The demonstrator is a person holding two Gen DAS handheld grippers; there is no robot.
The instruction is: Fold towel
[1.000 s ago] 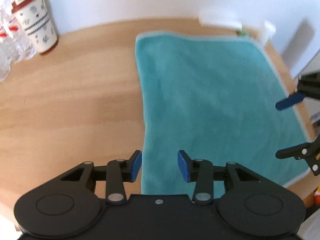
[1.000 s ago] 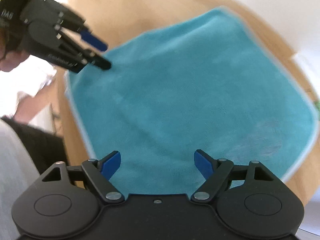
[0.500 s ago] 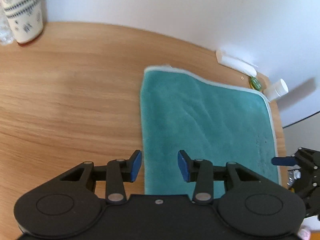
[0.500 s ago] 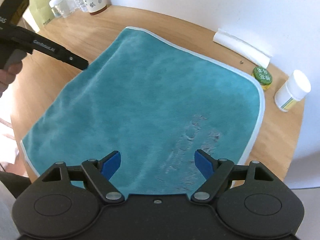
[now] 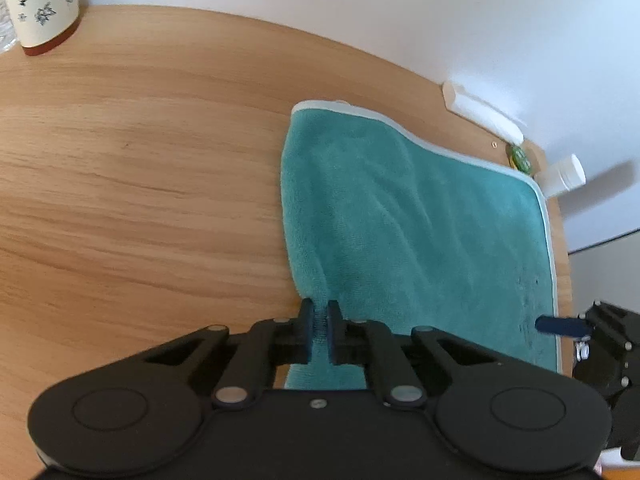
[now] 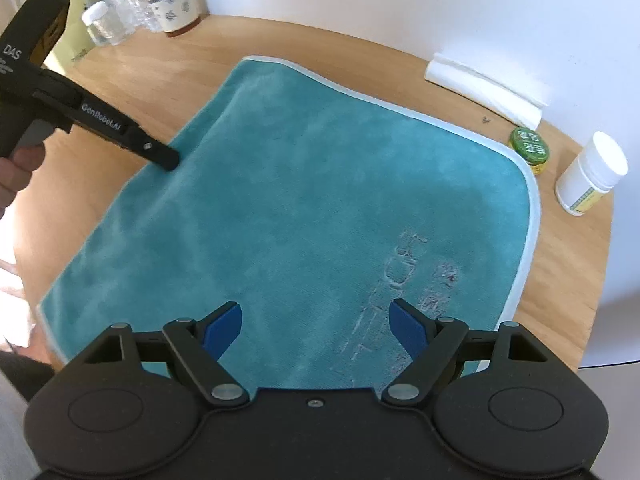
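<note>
A teal towel [image 5: 412, 232] with a pale border lies flat on the round wooden table [image 5: 140, 184]; it fills the right wrist view [image 6: 304, 200]. My left gripper [image 5: 319, 320] is shut on the towel's left edge, with cloth pinched between its pads. It shows in the right wrist view [image 6: 166, 160] at the towel's left edge. My right gripper [image 6: 316, 324] is open and empty above the towel's near edge by the right corner. One blue fingertip of the right gripper [image 5: 560, 326] shows in the left wrist view at the towel's right border.
A patterned cup [image 5: 40, 4] stands far left, with bottles [image 6: 120, 4] beside it. A folded white cloth [image 6: 486, 88], a green tin [image 6: 530, 148] and a white pill bottle [image 6: 590, 178] sit past the towel's far right corner. The table edge runs close on the right.
My left gripper has dropped to the towel's left edge and shut on it. My right gripper stays open and has moved closer over the towel's near edge.
</note>
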